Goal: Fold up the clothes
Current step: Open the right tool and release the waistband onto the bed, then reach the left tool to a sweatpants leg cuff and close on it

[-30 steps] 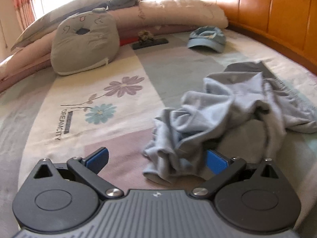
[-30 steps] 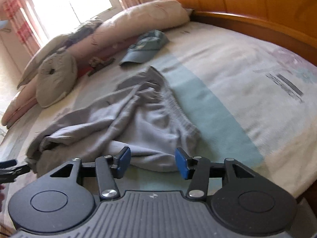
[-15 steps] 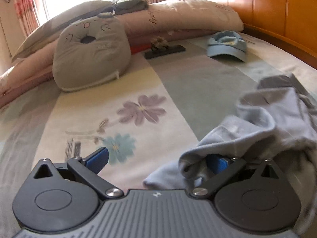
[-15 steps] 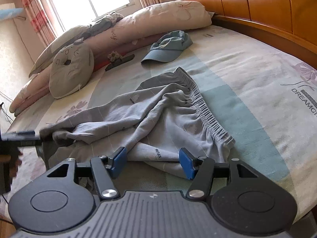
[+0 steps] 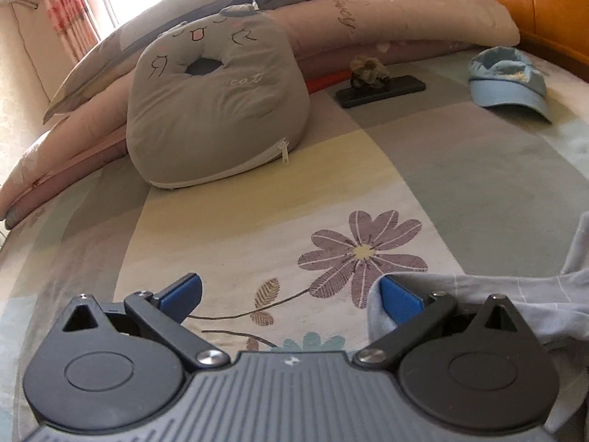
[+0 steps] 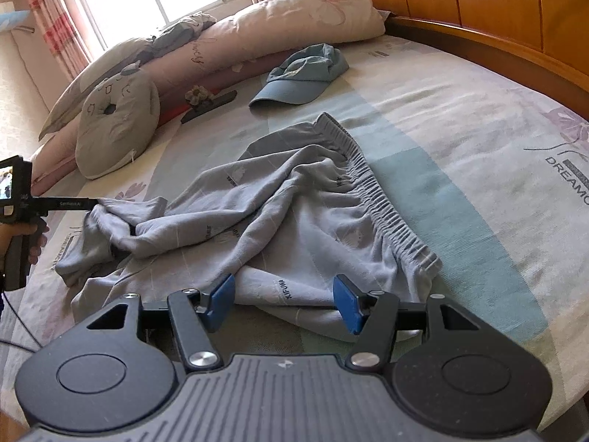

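Shorts [image 6: 294, 213], grey with a gathered elastic waistband, are lying rumpled on the bed [image 6: 460, 118], right in front of the right gripper [image 6: 283, 300]. Its jaws are apart with nothing pinched; the near hem of the shorts sits just beyond and between the two blue pads, and the waistband runs off past the right-hand pad toward the wooden headboard [image 6: 497, 3].

Off to the left of those jaws you can see the left gripper [image 6: 92, 204] held in a hand [image 6: 22, 237], reaching into one bunched leg of the shorts. From the left wrist view the left gripper [image 5: 291, 294] has its jaws wide apart too. Grey fabric of the shorts [image 5: 497, 294] is draped over and around its right-hand finger [image 5: 401, 300], so it's hooked on that one side rather than squeezed between both. The left-hand finger [image 5: 182, 291] is bare, over the flower print on the sheet.

Further out beyond the jaws: a grey cat cushion [image 5: 217, 110] propped against the long pink pillows [image 5: 405, 11], a dark flat thing [image 5: 381, 90] with a small flower ornament on it, and a light blue cap [image 5: 510, 81] well past the shorts, near the headboard side. Window with striped curtains [image 6: 51, 25] at the far end.
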Demonstrator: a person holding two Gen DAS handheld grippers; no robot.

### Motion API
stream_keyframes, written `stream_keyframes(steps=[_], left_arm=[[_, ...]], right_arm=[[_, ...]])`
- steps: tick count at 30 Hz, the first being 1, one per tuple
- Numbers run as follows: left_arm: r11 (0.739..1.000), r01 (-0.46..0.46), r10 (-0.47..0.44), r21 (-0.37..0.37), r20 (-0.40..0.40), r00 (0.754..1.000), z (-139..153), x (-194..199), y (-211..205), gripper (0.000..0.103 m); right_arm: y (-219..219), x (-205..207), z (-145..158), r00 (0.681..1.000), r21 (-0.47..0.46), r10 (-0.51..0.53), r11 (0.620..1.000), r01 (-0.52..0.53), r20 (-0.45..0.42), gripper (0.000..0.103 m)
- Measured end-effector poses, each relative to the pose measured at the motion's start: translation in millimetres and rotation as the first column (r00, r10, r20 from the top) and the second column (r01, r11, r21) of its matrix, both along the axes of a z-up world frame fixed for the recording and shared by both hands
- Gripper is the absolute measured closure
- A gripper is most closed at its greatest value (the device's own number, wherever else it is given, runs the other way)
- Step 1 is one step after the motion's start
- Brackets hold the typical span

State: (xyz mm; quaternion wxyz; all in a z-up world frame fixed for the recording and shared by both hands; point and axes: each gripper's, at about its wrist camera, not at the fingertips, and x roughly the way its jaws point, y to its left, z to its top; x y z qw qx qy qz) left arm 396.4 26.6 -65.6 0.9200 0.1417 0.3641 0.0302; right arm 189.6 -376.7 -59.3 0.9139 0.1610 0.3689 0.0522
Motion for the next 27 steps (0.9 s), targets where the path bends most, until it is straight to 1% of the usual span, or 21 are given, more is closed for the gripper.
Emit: stream_keyframes(steps=[3,6,7,9,11,13,15,16,19,21,23,24,26,27], left_arm=[[1.000,0.018,-0.018,-0.025,0.003,1.000,7.1,-17.7,3.9,0.001],[0.992,0.072,-0.072,-0.101,0.004,0.997,17.6,-49.0,3.9,0.001],[0.988,0.095,-0.096,-0.123,0.001,0.995,20.2,-59.8,1.2,0.001],[0.977,0.141,-0.144,-0.162,-0.005,0.990,23.9,-78.9,-7.0,0.001],[0.959,0.209,-0.215,-0.191,-0.009,0.977,22.7,-94.8,-23.6,0.001],[0.940,0.280,-0.287,-0.197,-0.008,0.958,18.3,-105.9,-43.3,0.001],[0.928,0.331,-0.337,-0.168,-0.003,0.942,8.8,-108.9,-64.2,0.001],[0.929,0.339,-0.343,-0.148,-0.003,0.939,3.1,-107.4,-73.0,0.001],[0.949,0.307,-0.307,-0.072,0.009,0.952,-16.2,-95.9,-89.4,0.001],[0.969,0.243,-0.243,-0.032,0.000,0.970,-25.1,-87.9,-88.8,0.001],[0.984,0.177,-0.177,0.009,-0.007,0.984,-33.9,-79.9,-87.8,0.001],[0.989,0.147,-0.147,0.025,-0.001,0.989,-33.9,-80.1,-84.6,0.001],[0.993,0.108,-0.110,0.045,0.039,0.993,-28.2,-88.4,-73.7,0.001],[0.995,0.075,-0.080,0.066,0.069,0.994,-24.8,-92.8,-68.1,0.001]], right_arm=[[4.9,0.5,1.5,1.000,-0.004,0.016,1.000,-0.016,0.004,0.039],[10.7,0.5,4.0,0.999,-0.002,0.033,0.999,-0.033,0.011,0.038],[12.8,0.3,4.6,0.999,0.000,0.041,0.999,-0.041,0.013,0.038],[17.4,-0.3,5.5,0.998,0.004,0.056,0.998,-0.056,0.019,0.032],[23.1,-0.6,5.6,0.997,0.005,0.072,0.997,-0.072,0.022,0.031],[28.8,-0.9,5.0,0.996,0.012,0.090,0.996,-0.090,0.020,0.029],[33.9,-2.1,4.9,0.994,0.017,0.108,0.994,-0.108,0.016,0.026],[36.3,-3.2,5.2,0.993,0.018,0.116,0.993,-0.117,0.014,0.026],[39.8,-8.7,7.3,0.992,0.014,0.126,0.992,-0.126,0.016,0.023],[37.5,-12.8,8.7,0.993,0.017,0.119,0.993,-0.120,0.021,0.022],[34.2,-16.8,9.9,0.994,0.022,0.110,0.994,-0.111,0.026,0.021],[32.0,-18.6,10.2,0.994,0.022,0.104,0.994,-0.104,0.027,0.021],[26.6,-19.8,9.2,0.996,0.021,0.087,0.996,-0.087,0.026,0.020],[23.8,-20.2,8.5,0.997,0.021,0.079,0.997,-0.079,0.025,0.020]])
